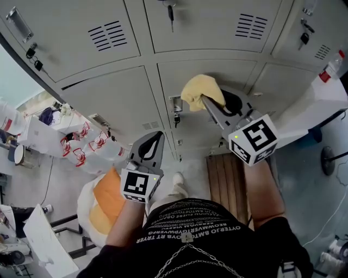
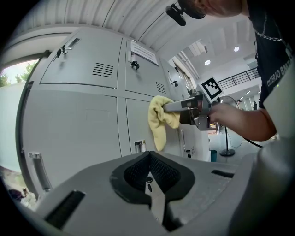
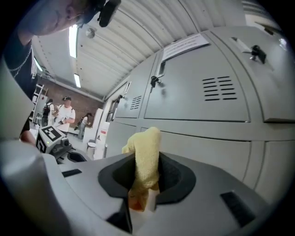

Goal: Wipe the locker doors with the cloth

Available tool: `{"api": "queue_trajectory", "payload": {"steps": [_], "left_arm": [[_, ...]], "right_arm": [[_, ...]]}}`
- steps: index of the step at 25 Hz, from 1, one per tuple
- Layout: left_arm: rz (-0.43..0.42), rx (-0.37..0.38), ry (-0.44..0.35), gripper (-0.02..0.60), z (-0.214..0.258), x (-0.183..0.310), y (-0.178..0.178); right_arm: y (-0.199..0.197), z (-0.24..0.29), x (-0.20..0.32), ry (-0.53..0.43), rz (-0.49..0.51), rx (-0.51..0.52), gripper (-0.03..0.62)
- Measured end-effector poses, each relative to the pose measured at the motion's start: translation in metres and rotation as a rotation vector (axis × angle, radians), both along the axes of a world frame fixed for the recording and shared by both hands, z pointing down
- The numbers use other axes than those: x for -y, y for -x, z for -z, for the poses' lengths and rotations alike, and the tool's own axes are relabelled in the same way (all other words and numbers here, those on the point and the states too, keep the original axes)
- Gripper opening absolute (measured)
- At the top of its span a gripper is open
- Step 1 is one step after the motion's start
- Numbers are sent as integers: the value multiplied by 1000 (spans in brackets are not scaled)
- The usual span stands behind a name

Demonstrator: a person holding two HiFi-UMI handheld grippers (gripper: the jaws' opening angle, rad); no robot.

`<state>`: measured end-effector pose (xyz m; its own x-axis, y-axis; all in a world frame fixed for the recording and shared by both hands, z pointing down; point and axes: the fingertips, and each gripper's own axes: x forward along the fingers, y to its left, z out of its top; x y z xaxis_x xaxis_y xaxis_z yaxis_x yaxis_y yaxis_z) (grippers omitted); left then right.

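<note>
A bank of grey locker doors [image 1: 117,95] fills the head view. My right gripper [image 1: 206,101] is shut on a yellow cloth [image 1: 201,91] and holds the bunched cloth up at the middle lower door [image 1: 239,73], beside its latch [image 1: 175,111]. In the right gripper view the cloth [image 3: 145,159] stands pinched between the jaws. The left gripper view shows the cloth [image 2: 161,120] hanging against that door. My left gripper [image 1: 154,138] hangs lower and to the left, apart from the doors, shut with nothing in it.
Keys hang from upper locks [image 1: 171,13]. On the floor below lie a wooden slatted board [image 1: 228,179], white bags with red print [image 1: 81,144] and an orange-yellow bundle [image 1: 106,203]. A white slanted panel [image 1: 321,106] stands right. People [image 3: 67,113] stand far back.
</note>
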<state>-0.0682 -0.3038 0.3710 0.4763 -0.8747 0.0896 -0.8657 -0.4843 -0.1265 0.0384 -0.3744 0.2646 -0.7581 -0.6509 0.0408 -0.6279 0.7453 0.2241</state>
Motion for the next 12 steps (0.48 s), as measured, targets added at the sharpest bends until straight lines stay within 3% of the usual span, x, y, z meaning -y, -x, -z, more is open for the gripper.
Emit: {"api": "queue_trajectory", "payload": {"steps": [7,12], "left_arm": [[23,3,-3,5,1,-6,8],[37,3,11,5,-5,-12,11]], "right_arm": [[55,-40,12,86,78,-78,94],[57,-66,26,108,5,-135,94]]}}
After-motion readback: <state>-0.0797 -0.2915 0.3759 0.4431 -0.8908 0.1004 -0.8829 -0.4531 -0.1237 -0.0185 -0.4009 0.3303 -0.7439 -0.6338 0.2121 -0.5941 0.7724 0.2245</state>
